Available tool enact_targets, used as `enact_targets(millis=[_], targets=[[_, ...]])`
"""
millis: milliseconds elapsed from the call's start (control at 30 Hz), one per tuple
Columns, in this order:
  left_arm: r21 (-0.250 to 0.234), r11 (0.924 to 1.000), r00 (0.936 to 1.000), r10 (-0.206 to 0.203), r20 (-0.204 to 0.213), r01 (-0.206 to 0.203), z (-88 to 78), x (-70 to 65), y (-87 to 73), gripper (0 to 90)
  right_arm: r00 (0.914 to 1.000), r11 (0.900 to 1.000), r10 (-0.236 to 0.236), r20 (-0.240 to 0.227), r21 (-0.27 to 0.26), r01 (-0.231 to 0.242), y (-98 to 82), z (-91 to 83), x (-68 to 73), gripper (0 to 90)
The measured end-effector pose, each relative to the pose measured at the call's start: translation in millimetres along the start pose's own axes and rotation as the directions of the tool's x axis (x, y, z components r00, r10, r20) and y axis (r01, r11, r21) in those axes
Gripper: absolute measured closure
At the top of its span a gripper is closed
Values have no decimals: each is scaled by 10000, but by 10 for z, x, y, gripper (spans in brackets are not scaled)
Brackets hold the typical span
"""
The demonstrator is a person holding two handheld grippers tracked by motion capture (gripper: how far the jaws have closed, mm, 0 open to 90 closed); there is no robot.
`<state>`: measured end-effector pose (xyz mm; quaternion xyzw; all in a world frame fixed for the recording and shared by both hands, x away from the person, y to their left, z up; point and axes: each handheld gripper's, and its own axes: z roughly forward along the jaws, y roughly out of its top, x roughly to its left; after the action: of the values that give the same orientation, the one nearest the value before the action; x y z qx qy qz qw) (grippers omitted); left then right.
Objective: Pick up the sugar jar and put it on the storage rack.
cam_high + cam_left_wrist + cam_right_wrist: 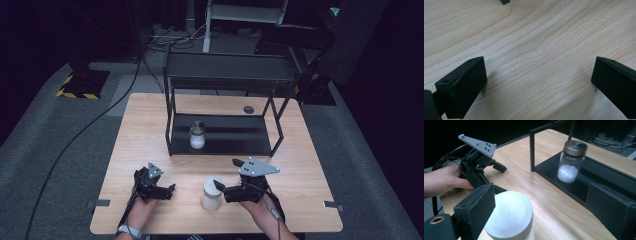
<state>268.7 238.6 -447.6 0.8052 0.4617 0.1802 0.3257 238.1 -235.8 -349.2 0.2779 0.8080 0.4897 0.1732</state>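
A white jar with a white lid (211,195) (510,216) stands on the table near the front edge. My right gripper (226,174) (541,197) is open and wide; one jaw sits close by the lid's rim, the other far off it. Whether that jaw touches the lid I cannot tell. A glass jar with a metal lid (197,135) (572,161), part full of white powder, stands upright on the lower shelf of a black rack (225,142). My left gripper (162,186) (539,75) is open over bare wood, with nothing between its jaws.
The rack's upper shelf (230,67) overhangs the glass jar. A small dark disc (248,109) lies on the wooden table (310,165) behind the rack. One rack foot (504,2) shows beyond my left gripper. Black cables run over the grey floor at left.
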Motion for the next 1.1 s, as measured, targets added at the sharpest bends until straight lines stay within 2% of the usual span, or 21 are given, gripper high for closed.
enact_targets(millis=[533,867,1100], targets=[[-8,10000,10000,-34,10,34,0,-1,-2,2,9987,9997,48,-512,257,-35,-106,183,90,110],[19,10000,10000,18,6,-18,-2,1,2,3,9970,9980,6,-773,633,43,-143,299,126,119],[-2,10000,10000,-15,4,15,-1,-1,-1,3,9954,9952,20,-954,973,73,-170,385,105,169]])
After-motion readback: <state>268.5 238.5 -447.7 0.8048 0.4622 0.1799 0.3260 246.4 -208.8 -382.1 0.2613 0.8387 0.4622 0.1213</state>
